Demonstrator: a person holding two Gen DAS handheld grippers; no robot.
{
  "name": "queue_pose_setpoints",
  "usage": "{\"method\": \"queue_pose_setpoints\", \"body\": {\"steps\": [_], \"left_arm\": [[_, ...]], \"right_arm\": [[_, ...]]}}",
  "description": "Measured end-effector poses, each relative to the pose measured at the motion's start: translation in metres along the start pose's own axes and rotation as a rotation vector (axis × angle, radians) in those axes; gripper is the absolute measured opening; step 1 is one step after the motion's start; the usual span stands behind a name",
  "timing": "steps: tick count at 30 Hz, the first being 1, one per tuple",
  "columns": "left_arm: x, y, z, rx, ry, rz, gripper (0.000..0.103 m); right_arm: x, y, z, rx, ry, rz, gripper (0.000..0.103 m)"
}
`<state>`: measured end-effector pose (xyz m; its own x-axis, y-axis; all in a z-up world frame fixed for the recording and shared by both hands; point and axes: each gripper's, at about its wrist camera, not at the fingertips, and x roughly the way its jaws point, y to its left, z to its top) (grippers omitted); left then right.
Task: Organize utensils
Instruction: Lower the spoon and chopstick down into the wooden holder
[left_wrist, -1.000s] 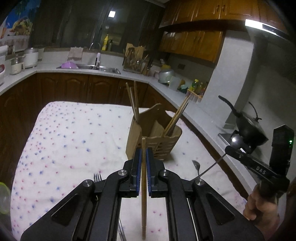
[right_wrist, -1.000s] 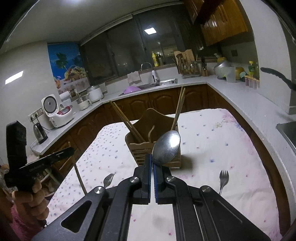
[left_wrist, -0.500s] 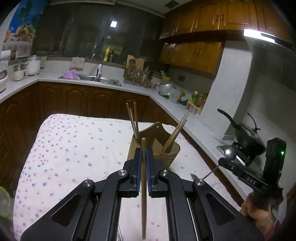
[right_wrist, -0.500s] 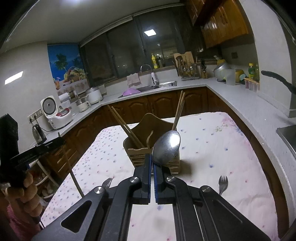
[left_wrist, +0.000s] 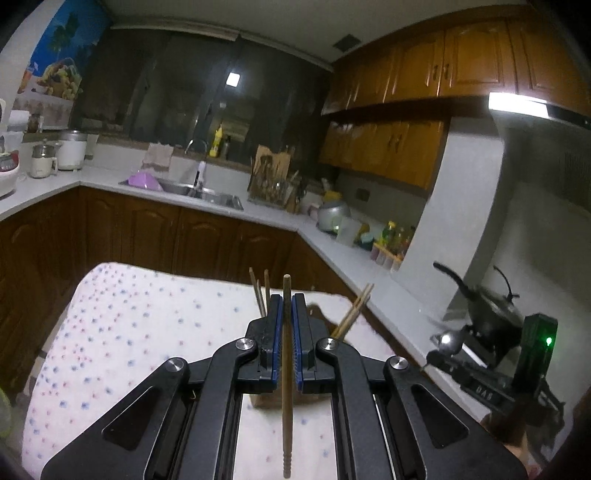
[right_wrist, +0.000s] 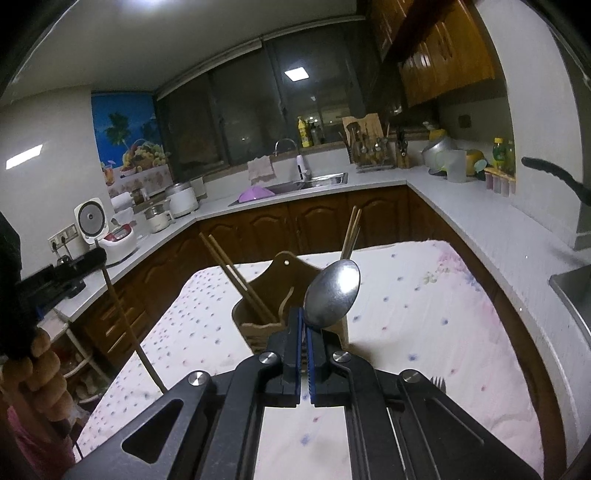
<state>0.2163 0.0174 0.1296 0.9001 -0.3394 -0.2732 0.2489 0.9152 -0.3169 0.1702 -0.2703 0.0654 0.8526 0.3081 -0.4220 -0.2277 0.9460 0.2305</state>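
rice cooker (right_wrist: 93, 221), sink (right_wrist: 314, 181), black wok (left_wrist: 491, 306)

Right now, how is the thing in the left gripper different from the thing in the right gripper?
The left gripper holds a chopstick: thin, straight, brown wood. The right gripper holds a spoon: shiny metal with a broad oval bowl. The chopstick sticks out both above and below its jaws; of the spoon only the bowl shows above its jaws. Both are clamped and held above the spotted tablecloth near the wooden holder.

Five chopsticks (right_wrist: 130, 334), one spoon (right_wrist: 332, 293), one fork (right_wrist: 438, 384), one wooden holder (right_wrist: 284, 271)
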Motion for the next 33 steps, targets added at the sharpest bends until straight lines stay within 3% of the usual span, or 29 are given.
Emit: {"method": "queue_pose_setpoints", "body": {"steps": [12, 21, 33], "left_arm": [[0.031, -0.008, 0.042, -0.019, -0.142, 0.008, 0.004], [0.070, -0.009, 0.053, -0.018, -0.265, 0.089, 0.004], [0.127, 0.022, 0.001, -0.072, -0.160, 0.148, 0.004]], "right_arm": [[0.021, -0.009, 0.043, -0.042, -0.064, -0.047, 0.002], [0.055, -0.020, 0.063, -0.059, -0.065, -0.086, 0.002], [0.114, -0.024, 0.039, -0.075, 0.057, -0.080, 0.002]]}}
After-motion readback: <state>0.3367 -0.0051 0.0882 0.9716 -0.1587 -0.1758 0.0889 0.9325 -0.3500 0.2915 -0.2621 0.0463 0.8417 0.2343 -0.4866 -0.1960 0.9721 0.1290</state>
